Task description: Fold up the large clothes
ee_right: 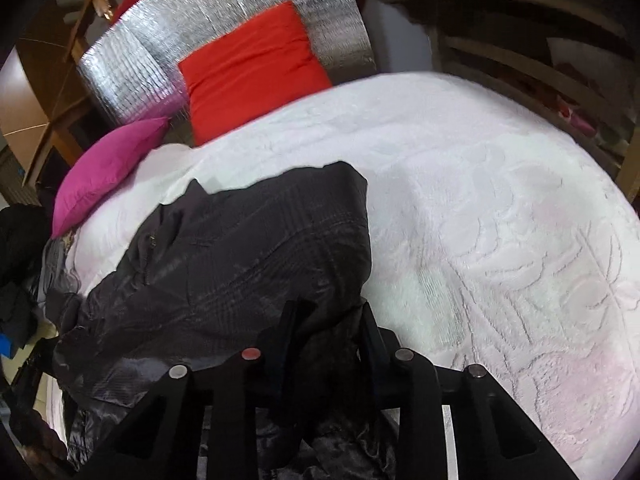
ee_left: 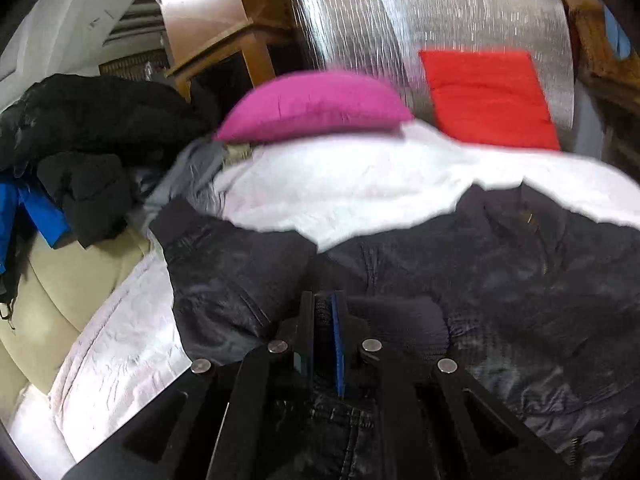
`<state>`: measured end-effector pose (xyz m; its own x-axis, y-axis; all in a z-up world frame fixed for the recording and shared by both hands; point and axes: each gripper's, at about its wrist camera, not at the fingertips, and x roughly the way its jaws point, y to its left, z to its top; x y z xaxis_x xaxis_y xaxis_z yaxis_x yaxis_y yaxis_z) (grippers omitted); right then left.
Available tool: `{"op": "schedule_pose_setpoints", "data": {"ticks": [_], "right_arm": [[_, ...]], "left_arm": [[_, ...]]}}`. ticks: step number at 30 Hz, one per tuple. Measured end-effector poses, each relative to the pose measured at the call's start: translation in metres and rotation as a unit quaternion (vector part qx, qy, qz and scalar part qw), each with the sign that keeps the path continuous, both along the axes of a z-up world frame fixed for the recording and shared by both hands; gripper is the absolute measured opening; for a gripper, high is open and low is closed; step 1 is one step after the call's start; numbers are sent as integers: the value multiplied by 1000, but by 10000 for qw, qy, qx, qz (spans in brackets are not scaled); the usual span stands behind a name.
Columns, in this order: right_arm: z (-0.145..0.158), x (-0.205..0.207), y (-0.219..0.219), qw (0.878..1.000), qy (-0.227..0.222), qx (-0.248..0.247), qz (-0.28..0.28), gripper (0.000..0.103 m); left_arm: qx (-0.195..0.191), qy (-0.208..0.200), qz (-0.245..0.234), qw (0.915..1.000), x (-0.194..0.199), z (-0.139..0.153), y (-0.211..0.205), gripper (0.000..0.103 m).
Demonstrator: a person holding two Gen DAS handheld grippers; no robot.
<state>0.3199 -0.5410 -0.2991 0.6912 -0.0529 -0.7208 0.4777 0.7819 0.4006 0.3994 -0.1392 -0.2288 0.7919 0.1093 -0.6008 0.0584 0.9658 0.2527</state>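
Observation:
A dark navy padded jacket lies spread on the white bedspread. It also shows in the right wrist view. My left gripper is shut on the jacket's near edge, with dark fabric pinched between its fingers. My right gripper is shut on a bunched fold of the same jacket at its near right edge. A sleeve with a ribbed cuff sticks out to the left.
A magenta pillow and a red pillow lie at the head of the bed against a silver foil panel. A heap of black and blue clothes sits on the left. White bedspread stretches to the right of the jacket.

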Motion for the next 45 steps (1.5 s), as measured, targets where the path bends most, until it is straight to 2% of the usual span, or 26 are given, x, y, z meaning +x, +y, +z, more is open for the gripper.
{"op": "schedule_pose_setpoints", "data": {"ticks": [3,6,8,9,10,11,12,13,17,19,20,21,22,23,25,27,30,33,36,38,39,40,41,42,45], "right_arm": [[-13,5,-5,9996,217,178,17,31],[-14,3,-14,9984,132,552,24,34],[-14,-2,-20,9965,43,838,23,48],[-14,-4,-23,9953,-31,966,24,70],[-13,-6,-25,9942,-157,1065,-11,76],[-10,-9,-27,9936,-310,1084,-67,76],[-8,-9,-28,9940,-386,1020,-78,76],[-5,-8,-26,9947,-419,939,-77,76],[-3,6,-28,9967,-432,675,-145,76],[-7,15,-30,9973,-332,639,-157,72],[-11,21,-30,9978,-254,603,-110,67],[-14,29,-29,9983,-169,555,-41,48],[-17,35,-26,9988,-34,474,72,36],[-19,39,-23,9991,56,396,138,36],[-14,44,-16,9999,99,60,127,30],[-3,43,-12,9999,20,-119,47,27],[9,34,-13,9996,-251,-139,-62,26],[5,33,-16,9997,-212,-51,-78,26],[-13,36,-20,9998,102,179,-49,31],[-9,32,-23,9994,187,279,-107,37],[-4,30,-23,9992,177,319,-131,49],[2,27,-24,9992,110,349,-163,72],[9,21,-24,9990,-63,362,-247,77],[17,14,-23,9985,-268,308,-359,78],[38,1,-19,9979,-478,50,-426,78]], "left_arm": [[234,403,44,9989,11,-22,-3,8],[371,522,46,9979,12,-28,-6,9],[379,544,54,9978,11,-26,-6,11],[349,571,63,9977,10,-25,-6,11],[300,659,70,9973,11,-25,-5,22],[278,722,54,9970,11,-26,-5,29],[277,754,30,9968,10,-26,-6,44],[306,743,10,9968,10,-26,-7,53],[471,704,-187,9962,3,-29,-18,55],[515,749,-252,9955,3,-32,-21,55],[541,779,-273,9951,3,-34,-22,53],[596,822,-292,9944,3,-37,-24,52],[601,855,-332,9940,4,-38,-24,44],[603,887,-376,9935,4,-40,-25,41],[726,815,-339,9934,4,-41,-26,24],[705,732,-279,9944,4,-38,-25,15],[407,702,-188,9965,7,-30,-17,13],[550,795,-128,9952,11,-36,-15,16],[762,855,-151,9933,10,-43,-21,16],[834,877,-193,9925,8,-40,-24,21],[762,917,-197,9927,7,-39,-22,29],[664,959,-191,9930,7,-37,-20,39],[544,988,-181,9934,7,-34,-17,44],[438,1001,-186,9938,6,-30,-14,47],[243,946,-265,9949,0,-19,-10,50]]}}
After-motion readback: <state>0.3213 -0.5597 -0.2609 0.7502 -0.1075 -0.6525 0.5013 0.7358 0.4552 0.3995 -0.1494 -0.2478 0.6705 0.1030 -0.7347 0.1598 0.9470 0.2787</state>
